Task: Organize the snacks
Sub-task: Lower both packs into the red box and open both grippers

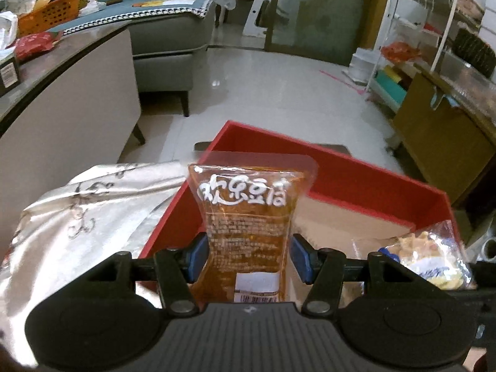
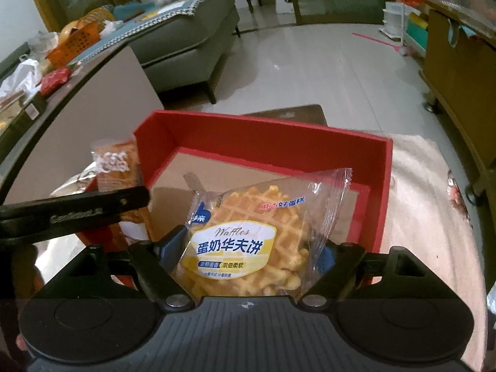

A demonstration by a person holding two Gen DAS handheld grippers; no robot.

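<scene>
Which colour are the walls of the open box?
Red; the box shows best in the right wrist view.

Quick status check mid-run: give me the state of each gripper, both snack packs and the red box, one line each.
Left gripper: shut on the orange snack pack.
Orange snack pack: sealed, held upright over the box's left edge.
Right gripper: holding the waffle pack between its pads.
Waffle pack: sealed, held above the box.
Red box: open, no lid, brown floor bare.

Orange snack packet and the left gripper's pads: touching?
Touching. In the left wrist view, both blue pads press the sides of the orange snack packet, which pinches in at the waist, held above the red box.
</scene>
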